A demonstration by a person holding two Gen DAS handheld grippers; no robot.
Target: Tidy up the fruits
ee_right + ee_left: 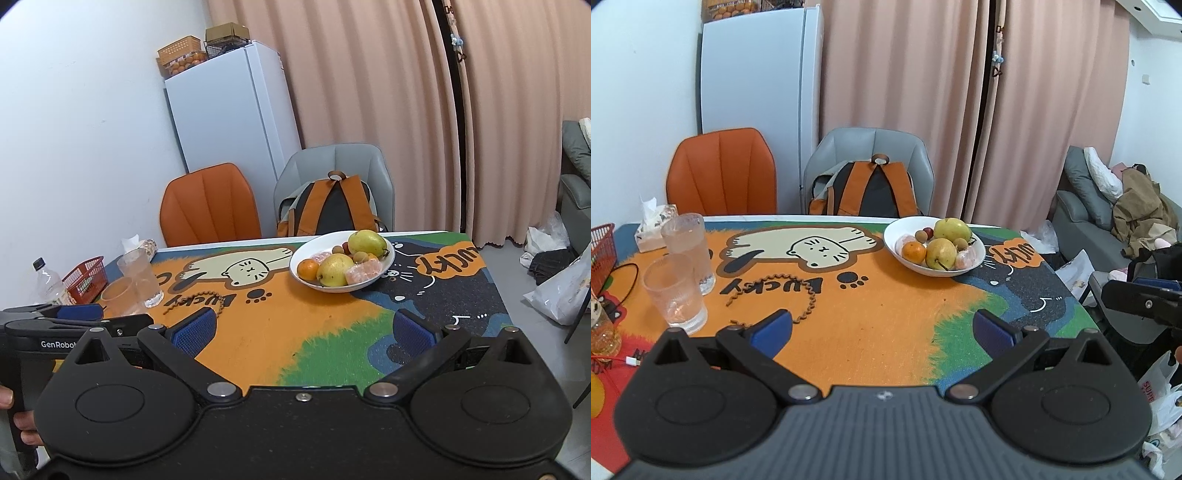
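Both tongs, left tongs (882, 328) and right tongs (304, 330), are wide open and empty; the fruit bowl (301, 275) sits well ahead across the table (332, 325), roughly centred for the right.

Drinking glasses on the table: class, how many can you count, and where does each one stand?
2. One glass stands nearer the camera at the table's left side; the other glass stands just behind it, beside the tissue box. None looks hidden.

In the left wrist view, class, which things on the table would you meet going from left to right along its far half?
Red plastic mesh basket → white tissue pack → tall clear ribbed glass → white bowl of fruit.
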